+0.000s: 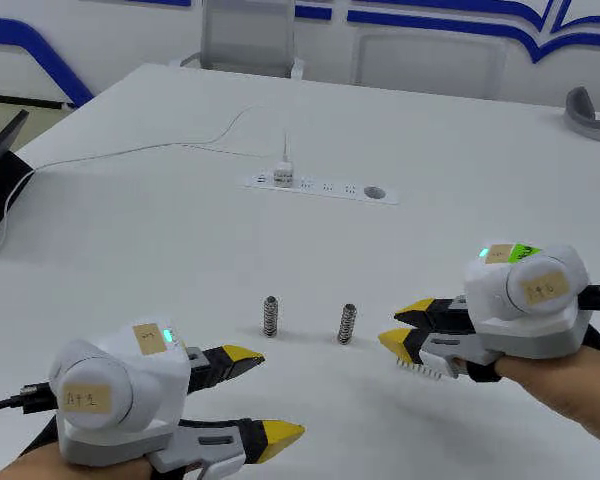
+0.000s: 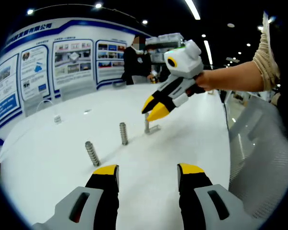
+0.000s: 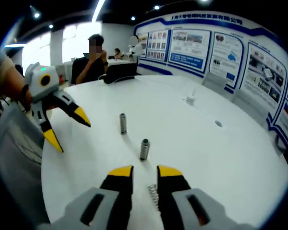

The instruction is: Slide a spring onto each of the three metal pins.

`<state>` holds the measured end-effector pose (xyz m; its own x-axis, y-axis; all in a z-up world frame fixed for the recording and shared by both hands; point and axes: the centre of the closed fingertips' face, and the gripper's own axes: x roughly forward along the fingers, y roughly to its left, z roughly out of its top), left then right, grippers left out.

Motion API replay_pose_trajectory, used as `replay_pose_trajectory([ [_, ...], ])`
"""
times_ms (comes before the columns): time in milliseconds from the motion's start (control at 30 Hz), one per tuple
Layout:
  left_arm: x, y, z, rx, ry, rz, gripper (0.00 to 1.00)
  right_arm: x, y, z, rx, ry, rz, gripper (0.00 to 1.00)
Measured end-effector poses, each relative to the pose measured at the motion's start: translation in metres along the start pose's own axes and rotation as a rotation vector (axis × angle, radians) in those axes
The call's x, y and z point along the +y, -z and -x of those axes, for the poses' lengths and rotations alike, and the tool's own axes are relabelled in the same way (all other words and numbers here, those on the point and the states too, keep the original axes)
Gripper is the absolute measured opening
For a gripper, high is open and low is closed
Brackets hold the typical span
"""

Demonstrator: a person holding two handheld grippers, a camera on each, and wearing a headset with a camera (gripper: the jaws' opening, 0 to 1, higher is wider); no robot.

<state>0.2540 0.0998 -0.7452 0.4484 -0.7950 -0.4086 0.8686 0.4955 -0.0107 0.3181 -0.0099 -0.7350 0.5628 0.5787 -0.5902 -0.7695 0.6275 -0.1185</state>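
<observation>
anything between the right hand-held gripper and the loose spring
Nothing visible: the loose spring lies on the table between the open jaws of the right hand-held gripper; the two sprung pins stand beyond it.

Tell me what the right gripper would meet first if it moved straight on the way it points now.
Probably the loose spring lying flat between the right gripper's jaws, if it travels low. If it passes over that, the nearer upright spring stands next in line. Depth is unclear.
</observation>
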Motion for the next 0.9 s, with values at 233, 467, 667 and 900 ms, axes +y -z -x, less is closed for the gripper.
replay_pose_trajectory([
  [233,0.0,-0.001,0.0,0.001,0.0,-0.004,0.49,-0.005,0.02,0.015,0.021,0.02,0.002,0.21],
  [467,-0.002,-0.003,-0.001,-0.001,0.003,-0.008,0.49,-0.016,0.052,0.011,0.09,0.016,-0.022,0.21],
  [667,-0.001,-0.003,0.0,0.002,0.0,-0.008,0.49,-0.021,0.066,0.002,0.117,-0.008,-0.02,0.2],
  [900,0.001,-0.005,0.0,-0.001,-0.008,-0.009,0.48,-0.022,0.074,-0.006,0.14,-0.046,-0.018,0.2],
])
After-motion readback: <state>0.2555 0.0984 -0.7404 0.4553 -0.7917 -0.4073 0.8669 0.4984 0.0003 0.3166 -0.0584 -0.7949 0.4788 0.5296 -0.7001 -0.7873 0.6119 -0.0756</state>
